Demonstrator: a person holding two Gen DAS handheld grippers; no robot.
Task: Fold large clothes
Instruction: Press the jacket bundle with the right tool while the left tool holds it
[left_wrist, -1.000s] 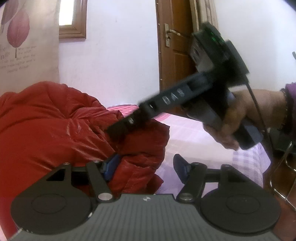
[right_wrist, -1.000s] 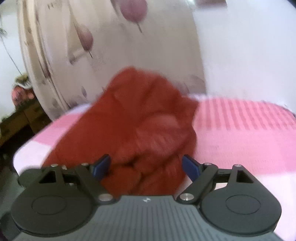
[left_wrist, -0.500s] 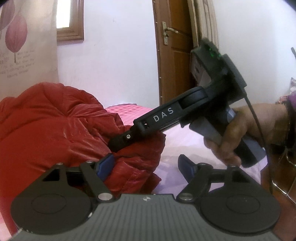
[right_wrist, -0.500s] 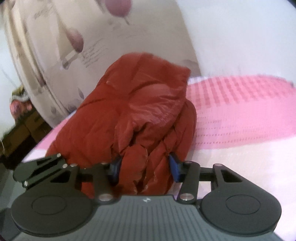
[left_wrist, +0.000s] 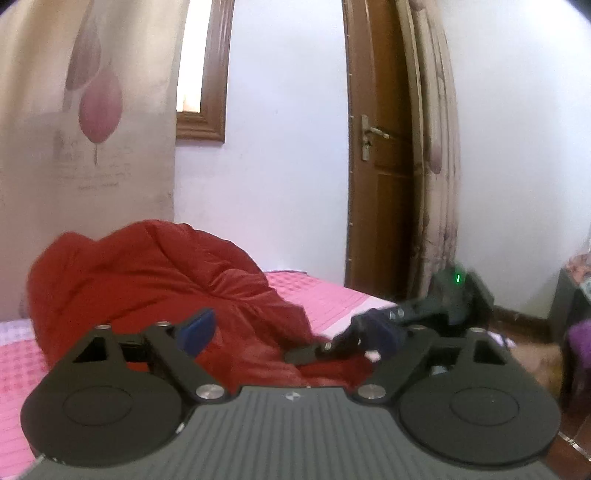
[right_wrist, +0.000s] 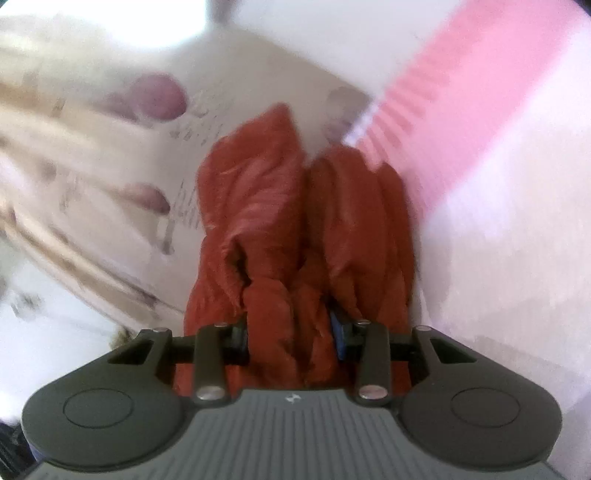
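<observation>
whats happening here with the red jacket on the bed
A person is folding a red puffer jacket on a bed with a pink checked bedsheet, using two handheld claws. The right claw is shut on a bunched fold of the jacket. The left claw is open, holding nothing, with the jacket just ahead of it. The folding looks unfinished; the jacket is in a heap.

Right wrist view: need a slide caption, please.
Right gripper shut on a bunched fold of the red puffer jacket, pink bedsheet blurred behind.

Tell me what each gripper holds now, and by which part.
The right gripper is shut on a bunched fold of the red jacket; which part, I cannot tell. The left gripper is open and holds nothing.
</observation>
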